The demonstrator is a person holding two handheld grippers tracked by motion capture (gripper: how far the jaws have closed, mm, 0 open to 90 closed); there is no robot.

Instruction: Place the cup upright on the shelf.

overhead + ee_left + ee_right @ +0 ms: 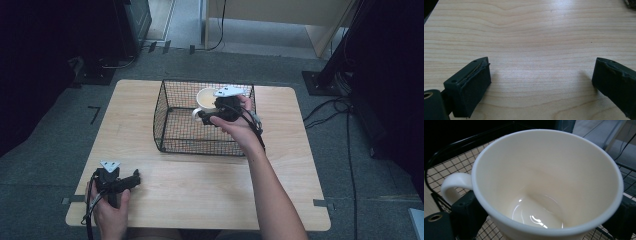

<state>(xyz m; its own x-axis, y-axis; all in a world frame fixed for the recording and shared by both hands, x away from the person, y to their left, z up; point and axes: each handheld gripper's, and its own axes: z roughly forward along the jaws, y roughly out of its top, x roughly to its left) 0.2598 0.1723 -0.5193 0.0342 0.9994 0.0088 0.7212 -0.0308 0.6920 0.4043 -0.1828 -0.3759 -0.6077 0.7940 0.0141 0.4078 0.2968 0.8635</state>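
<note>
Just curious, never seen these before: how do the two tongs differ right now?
The right tongs are shut on the white mug, held over the wire basket; the left tongs are open, holding nothing, low over the bare table. Both have black jaws and are hand-held.

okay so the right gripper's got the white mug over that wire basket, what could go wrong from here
The right gripper clamps the white mug from outside on smooth glazed walls, so it might slip or tilt. The mug hangs close to the wire basket's far rim, and its handle could catch the mesh on the way down. Released high, it might tip or chip.
</note>
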